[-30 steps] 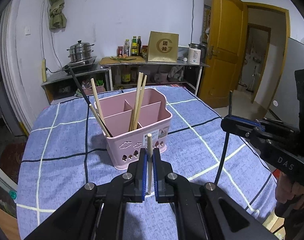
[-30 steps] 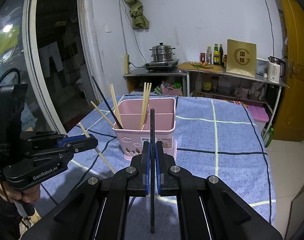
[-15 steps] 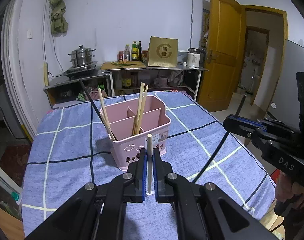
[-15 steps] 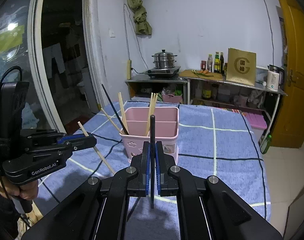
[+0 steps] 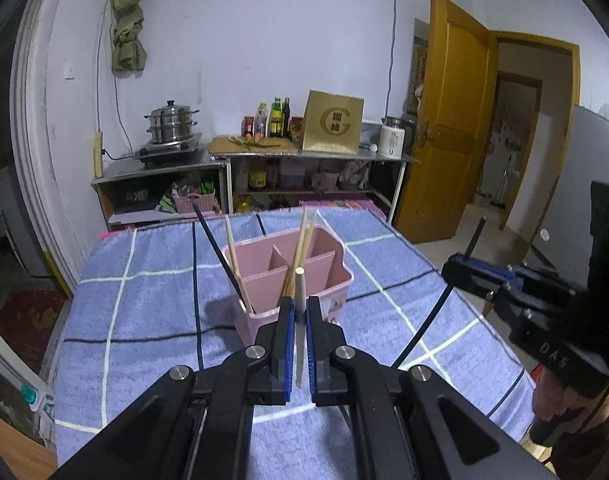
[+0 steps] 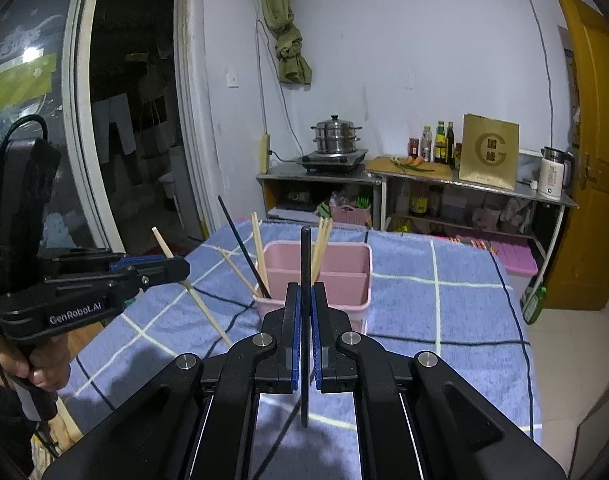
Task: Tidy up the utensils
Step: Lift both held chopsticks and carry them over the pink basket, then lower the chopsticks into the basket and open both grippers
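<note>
A pink divided caddy [image 5: 332, 268] [image 6: 344, 284] stands on the blue checked tablecloth [image 5: 152, 312]. Several wooden chopsticks and one black chopstick [image 5: 218, 256] lean in its compartments. My left gripper [image 5: 299, 306] is shut on a pale wooden chopstick [image 5: 299, 320], held upright in the air just before the caddy. My right gripper [image 6: 305, 292] is shut on a black chopstick [image 6: 305, 256], also upright above the cloth near the caddy. Each gripper shows in the other's view: the right one [image 5: 464, 274] to the right, the left one [image 6: 176, 268] to the left.
Behind the table a steel shelf [image 5: 264, 156] carries a steamer pot [image 5: 170, 122], bottles, a gold box and a kettle [image 6: 552, 176]. A yellow door [image 5: 452, 128] stands open at the right. A person's hand [image 6: 44, 372] grips the left handle.
Both grippers have risen with their chopsticks, the left one more. The caddy now sits lower and smaller in both views. The jaws have stayed shut.
</note>
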A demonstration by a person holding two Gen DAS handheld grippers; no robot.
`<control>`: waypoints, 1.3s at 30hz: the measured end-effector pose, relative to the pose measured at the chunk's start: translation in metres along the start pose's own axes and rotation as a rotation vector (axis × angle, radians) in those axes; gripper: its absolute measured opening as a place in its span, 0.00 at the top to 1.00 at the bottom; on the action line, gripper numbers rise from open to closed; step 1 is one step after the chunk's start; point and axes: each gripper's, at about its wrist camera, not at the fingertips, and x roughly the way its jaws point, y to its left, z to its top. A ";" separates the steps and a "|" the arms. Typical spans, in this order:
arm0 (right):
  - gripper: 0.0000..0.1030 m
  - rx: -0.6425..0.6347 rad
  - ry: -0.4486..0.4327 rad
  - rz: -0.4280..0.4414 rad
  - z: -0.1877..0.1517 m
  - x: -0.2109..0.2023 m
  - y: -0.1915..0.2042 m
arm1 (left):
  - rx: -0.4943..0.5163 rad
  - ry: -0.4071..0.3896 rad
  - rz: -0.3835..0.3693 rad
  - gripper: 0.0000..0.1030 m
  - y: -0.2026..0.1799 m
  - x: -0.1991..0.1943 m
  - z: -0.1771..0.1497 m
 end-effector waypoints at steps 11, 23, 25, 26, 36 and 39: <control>0.96 -0.015 -0.110 0.012 0.049 0.004 0.012 | -0.046 -0.092 -0.007 0.95 0.020 -0.016 0.053; 0.96 0.005 -0.150 0.014 0.077 0.032 0.013 | -0.069 -0.120 0.011 0.95 0.038 0.003 0.082; 0.96 0.006 -0.153 0.010 0.078 0.038 0.014 | -0.074 -0.112 0.010 0.95 0.041 0.010 0.083; 0.96 0.008 -0.153 0.010 0.079 0.041 0.013 | -0.076 -0.106 0.010 0.95 0.042 0.014 0.083; 0.96 0.012 -0.142 0.016 0.083 0.067 0.007 | -0.084 -0.055 0.007 0.95 0.053 0.052 0.073; 0.96 0.012 -0.113 0.018 0.075 0.079 0.006 | -0.081 -0.032 0.001 0.95 0.054 0.064 0.067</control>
